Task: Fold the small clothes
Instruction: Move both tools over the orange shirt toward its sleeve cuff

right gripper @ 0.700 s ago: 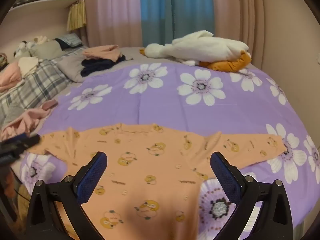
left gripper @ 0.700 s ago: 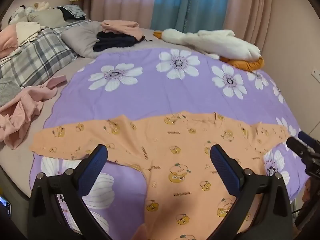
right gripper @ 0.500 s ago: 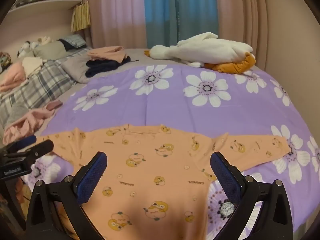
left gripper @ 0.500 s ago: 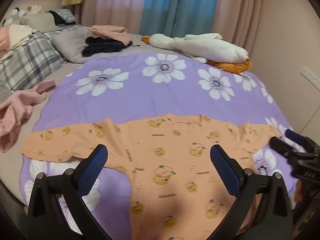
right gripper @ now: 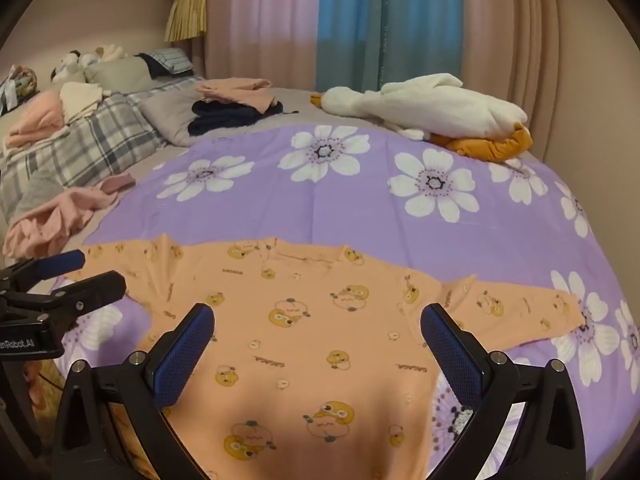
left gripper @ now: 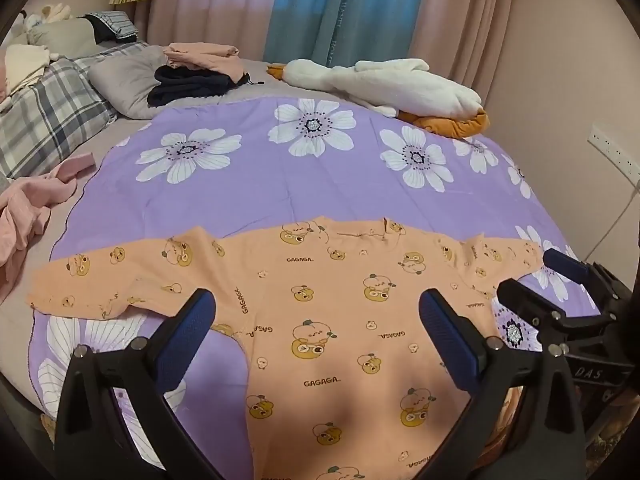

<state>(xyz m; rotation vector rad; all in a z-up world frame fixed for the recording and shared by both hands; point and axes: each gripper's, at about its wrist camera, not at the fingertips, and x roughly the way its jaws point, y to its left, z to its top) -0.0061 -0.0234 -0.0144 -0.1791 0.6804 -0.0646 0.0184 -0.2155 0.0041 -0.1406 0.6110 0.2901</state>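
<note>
The orange romper (left gripper: 344, 320) lies flat and face up on the purple sheet (left gripper: 248, 192), sleeves spread to either side, neck edge on the far side from both grippers. The left gripper (left gripper: 316, 320) hangs above the romper's chest with its jaws wide apart and nothing between them. Its blue pads (left gripper: 182, 336) frame the printed body; the left sleeve (left gripper: 108, 280) runs out past the left pad, and a leg of the romper runs back beneath the gripper toward the camera. The right gripper (right gripper: 318, 332) is likewise spread wide and empty, poised over the romper's middle, with the right sleeve (right gripper: 516, 304) stretching out beyond its right pad. Each gripper shows at the edge of the other's view: the right gripper (left gripper: 560, 300) sits to the right of the left one, over the right sleeve's end, and the left gripper (right gripper: 60, 280) sits to the left of the right one, near the left sleeve. Neither touches the cloth, as far as can be told.

Far ahead of both grippers a white goose plush (left gripper: 392, 84) lies across the sheet's far edge. Ahead and to the left is a stack of folded clothes (left gripper: 196, 72), pink on dark, beside a grey pillow (left gripper: 124, 80). A crumpled pink garment (left gripper: 28, 216) sits off the sheet to the left. Curtains (right gripper: 352, 24) hang behind the bed.
</note>
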